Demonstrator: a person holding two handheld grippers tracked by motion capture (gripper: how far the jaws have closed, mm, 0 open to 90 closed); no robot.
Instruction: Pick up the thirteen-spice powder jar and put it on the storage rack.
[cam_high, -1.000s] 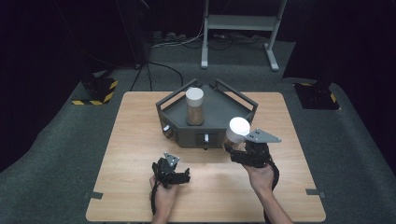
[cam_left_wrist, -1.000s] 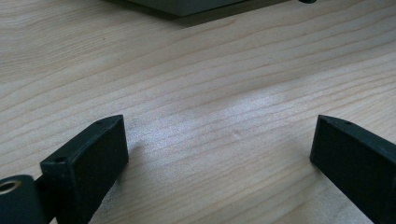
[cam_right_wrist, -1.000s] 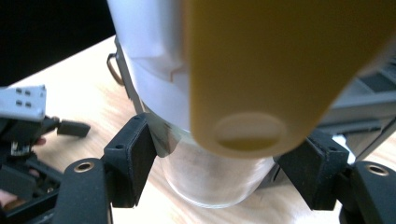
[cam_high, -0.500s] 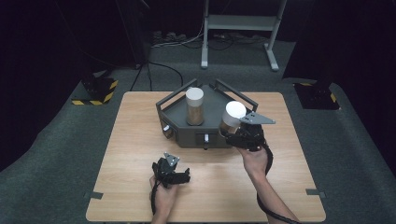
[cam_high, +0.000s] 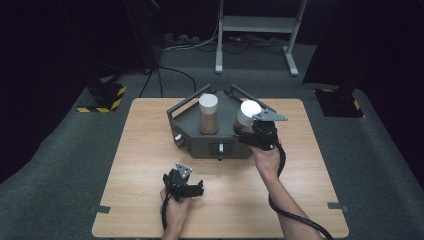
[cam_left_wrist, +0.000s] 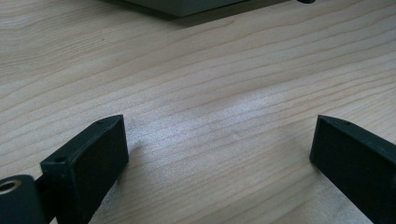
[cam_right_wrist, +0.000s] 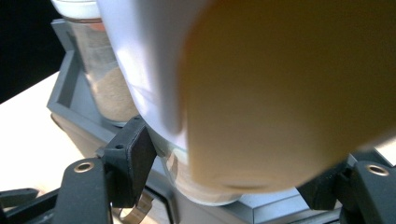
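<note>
Right gripper clamps white-lidded jar over grey tray | second jar stands inside | left gripper jaws wide, table.

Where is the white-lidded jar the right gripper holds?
In the high view, the jar sits in the right gripper, over the grey tray's right side, beside the second jar.

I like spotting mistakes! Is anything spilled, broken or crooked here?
Nothing spilled or broken. One white-lidded jar stands upright in the grey tray. The only crooked thing is the second jar, leaning while the right gripper holds it over the tray.
</note>
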